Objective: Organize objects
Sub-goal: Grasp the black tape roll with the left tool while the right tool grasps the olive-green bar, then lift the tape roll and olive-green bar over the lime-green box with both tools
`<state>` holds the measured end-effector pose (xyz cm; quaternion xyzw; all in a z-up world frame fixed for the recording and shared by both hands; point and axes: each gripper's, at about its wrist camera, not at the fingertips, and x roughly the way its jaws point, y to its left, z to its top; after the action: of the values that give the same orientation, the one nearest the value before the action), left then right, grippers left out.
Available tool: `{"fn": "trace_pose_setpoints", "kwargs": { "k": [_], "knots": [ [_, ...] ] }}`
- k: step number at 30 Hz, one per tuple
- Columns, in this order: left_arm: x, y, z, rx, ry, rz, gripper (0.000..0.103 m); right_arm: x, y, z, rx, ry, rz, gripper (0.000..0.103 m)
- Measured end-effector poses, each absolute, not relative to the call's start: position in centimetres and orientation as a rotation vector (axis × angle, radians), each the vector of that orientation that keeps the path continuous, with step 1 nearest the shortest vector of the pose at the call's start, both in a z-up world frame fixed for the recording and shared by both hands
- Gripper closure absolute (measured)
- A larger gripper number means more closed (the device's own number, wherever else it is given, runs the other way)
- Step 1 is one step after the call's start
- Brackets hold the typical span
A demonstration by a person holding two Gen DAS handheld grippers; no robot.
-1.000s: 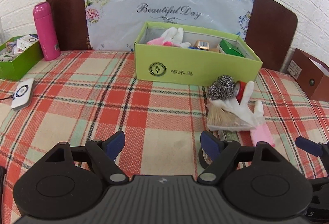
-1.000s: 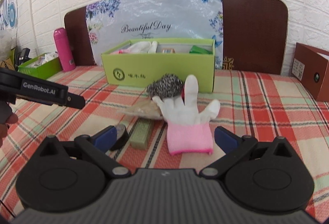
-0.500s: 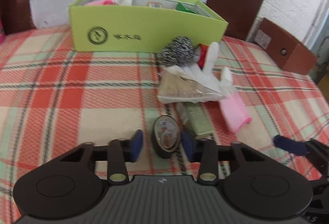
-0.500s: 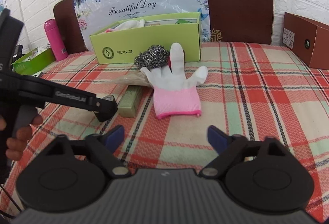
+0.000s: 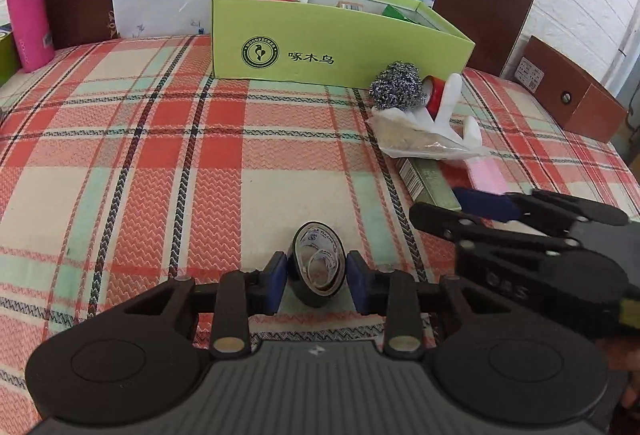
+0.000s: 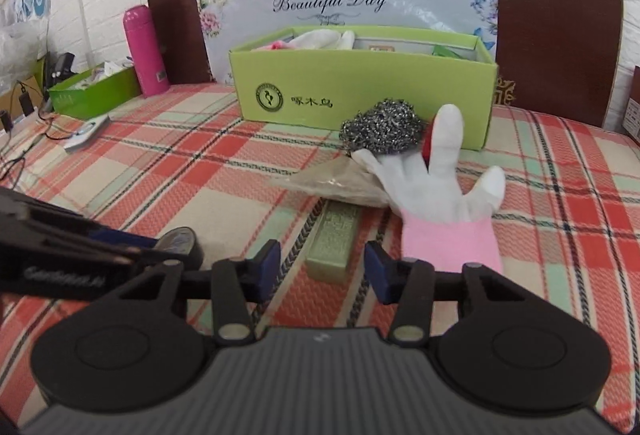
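Note:
A black tape roll (image 5: pixel 318 263) stands on edge on the plaid cloth, and my left gripper (image 5: pixel 318 277) is shut on it, one blue pad against each side. To its right lies a long green bar-shaped pack (image 6: pixel 332 239). My right gripper (image 6: pixel 322 269) is closing, with the pack's near end between its pads (image 6: pixel 374 271); a gap shows on both sides. Beyond the pack lie a clear bag of brown stuff (image 6: pixel 340 183), a white and pink glove (image 6: pixel 436 195), a steel scourer (image 6: pixel 382 131) and a small red roll (image 5: pixel 434 91).
A lime green open box (image 5: pixel 340 47) with a glove and small items stands at the back, against a floral board. A pink bottle (image 5: pixel 28 11) and a smaller green tray (image 6: pixel 92 91) are at the far left, a brown box (image 5: pixel 568 91) at the right.
My left gripper has come down over the black tape roll and closed on it. My right gripper has shifted left from the glove to the green pack, and its jaws have narrowed.

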<state>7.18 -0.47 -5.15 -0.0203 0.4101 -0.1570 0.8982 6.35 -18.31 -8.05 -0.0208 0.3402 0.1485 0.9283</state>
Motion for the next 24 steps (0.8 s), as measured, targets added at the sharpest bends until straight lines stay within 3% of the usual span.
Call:
{"fn": "trace_pose_setpoints", "kwargs": {
  "k": [11,24],
  "knots": [
    [6.9,-2.8,-5.5,0.001,0.854,-0.353,0.067,0.6,-20.6,-7.1,-0.024,0.742,0.327,0.080],
    [7.3,-3.4,-5.6,0.015,0.853,-0.337,0.067,2.4,-19.7,-7.4,-0.033,0.723,0.306,0.078]
  ]
}}
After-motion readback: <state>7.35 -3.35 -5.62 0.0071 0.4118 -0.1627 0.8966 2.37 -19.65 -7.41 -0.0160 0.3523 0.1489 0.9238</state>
